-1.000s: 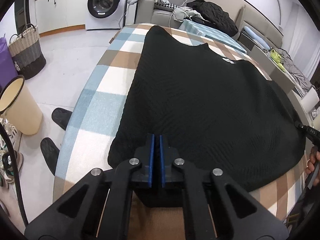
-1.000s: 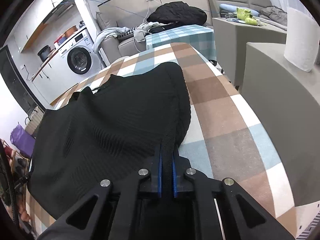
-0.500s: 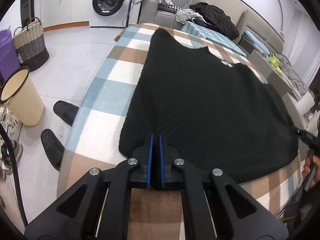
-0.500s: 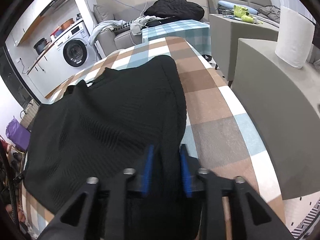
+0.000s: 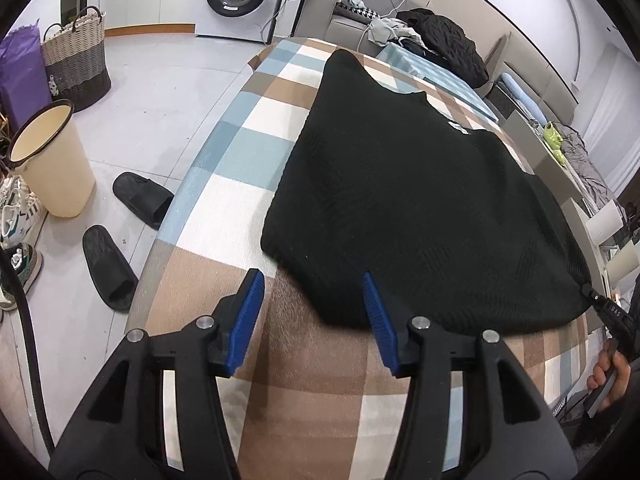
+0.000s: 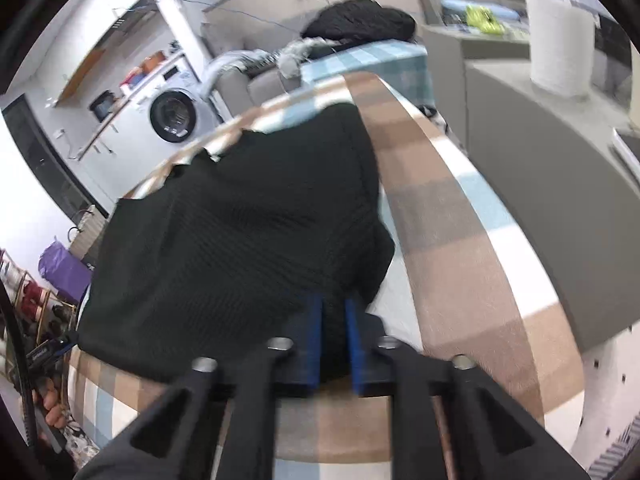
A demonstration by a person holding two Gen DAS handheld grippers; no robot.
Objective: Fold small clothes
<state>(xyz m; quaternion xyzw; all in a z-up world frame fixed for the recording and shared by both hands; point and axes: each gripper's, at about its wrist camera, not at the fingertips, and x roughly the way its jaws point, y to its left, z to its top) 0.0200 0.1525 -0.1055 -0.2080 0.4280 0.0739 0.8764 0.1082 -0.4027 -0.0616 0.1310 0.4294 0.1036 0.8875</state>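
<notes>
Left gripper (image 5: 312, 296) opening above sweater (image 5: 420, 200) hem; right gripper (image 6: 334, 320) clamps hem

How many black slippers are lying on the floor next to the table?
2. One black slipper lies on the floor near the cream bin; the other slipper lies closer to the camera, by the checked table edge. More could be hidden under the table.
</notes>
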